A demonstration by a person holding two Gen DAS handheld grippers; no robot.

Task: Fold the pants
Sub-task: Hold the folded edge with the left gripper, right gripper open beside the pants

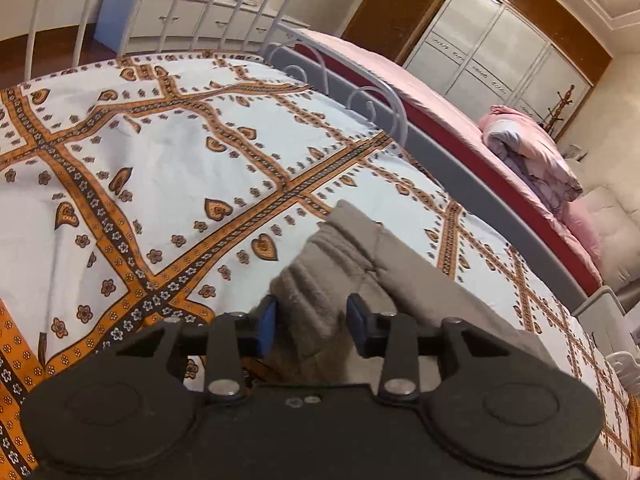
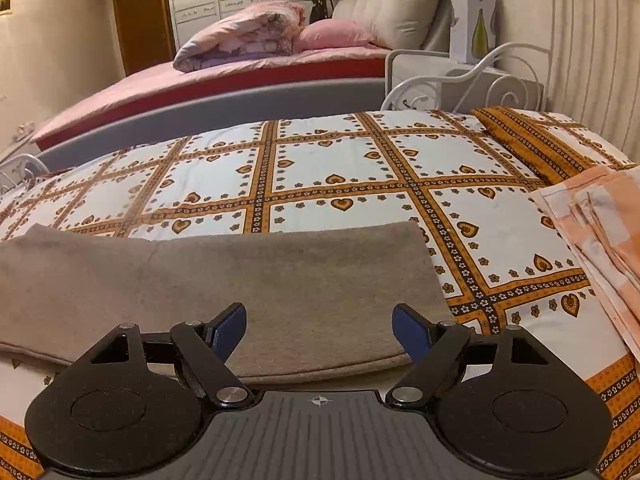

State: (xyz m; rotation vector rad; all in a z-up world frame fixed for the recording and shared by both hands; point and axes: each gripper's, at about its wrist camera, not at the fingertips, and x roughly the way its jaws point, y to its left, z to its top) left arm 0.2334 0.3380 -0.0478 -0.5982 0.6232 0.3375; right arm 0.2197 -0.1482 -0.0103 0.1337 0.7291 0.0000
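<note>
Here the bed [image 2: 340, 168], spread with a white sheet crossed by orange flowered bands, fills both wrist views and bears the pants [image 2: 224, 280], a grey-brown fleecy garment laid along its near edge. In the right wrist view the pants lie flat as one broad band, their right end squared off and their near edge curving just beyond the camera body; a stack of folded peach checked cloth [image 2: 600, 240] rests well apart at the far right. In the left wrist view the same garment narrows to a bunched, ribbed end [image 1: 340, 240] that rises between the fingers. The step in hand appears to be the taking up of one end for a lengthwise fold: the garment already looks doubled leg on leg, so perhaps half the work is done. The left gripper [image 1: 312, 320] has its blue pads [image 1: 267, 326] drawn in close on either side of the bunched fabric; the left pad touches the cloth, but whether both press firmly cannot be told. The right gripper [image 2: 319, 330] stands with its fingers wide apart, the flat cloth lying beyond and beneath them, nothing held. The next move likely calls for the right fingers to descend and pinch the near edge, so that both ends lift together without dragging the lower layer.
</note>
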